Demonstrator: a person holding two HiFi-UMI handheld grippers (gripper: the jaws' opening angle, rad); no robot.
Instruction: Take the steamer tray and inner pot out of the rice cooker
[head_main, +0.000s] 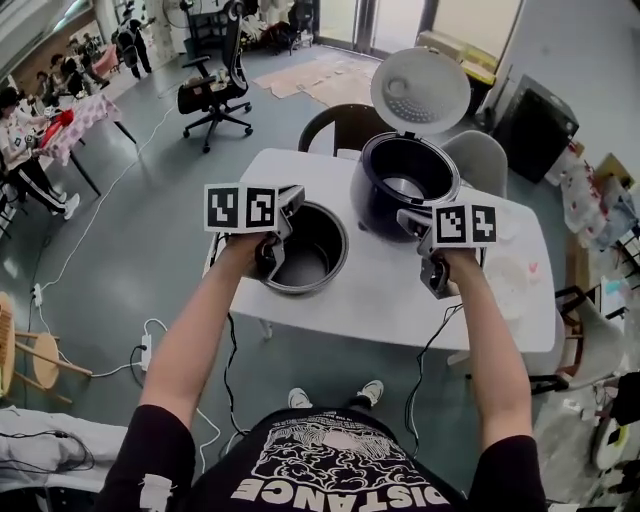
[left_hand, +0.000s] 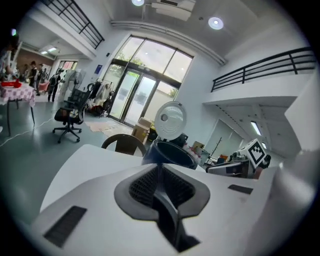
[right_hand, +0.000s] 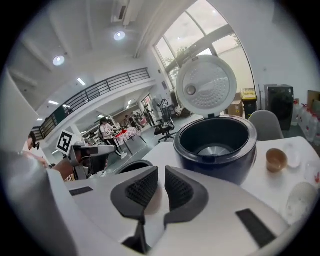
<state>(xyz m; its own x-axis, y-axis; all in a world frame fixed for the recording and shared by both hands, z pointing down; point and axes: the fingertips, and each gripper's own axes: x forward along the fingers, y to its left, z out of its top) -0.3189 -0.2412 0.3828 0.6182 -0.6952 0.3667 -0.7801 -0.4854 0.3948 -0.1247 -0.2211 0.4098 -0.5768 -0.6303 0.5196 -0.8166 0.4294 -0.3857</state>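
Pot (head_main: 318, 255) is being shown out on the table (head_main: 350, 310), just left of the open cooker (head_main: 375, 215), lid (head_main: 420, 90) tipped up and its well bare. Left gripper (left_hand: 160, 175) is being held clenched on nothing, overlapping the pot's left rim in the head view. Right gripper (right_hand: 161, 175) is being held before the cooker, jaws a crack apart, nothing being grasped.

My black tee (head_main: 330, 468), white print
My left gripper (left_hand: 160, 182) and right gripper (right_hand: 161, 186): white shells, grey ribbed pads, checkered marker cubes (head_main: 241, 207).
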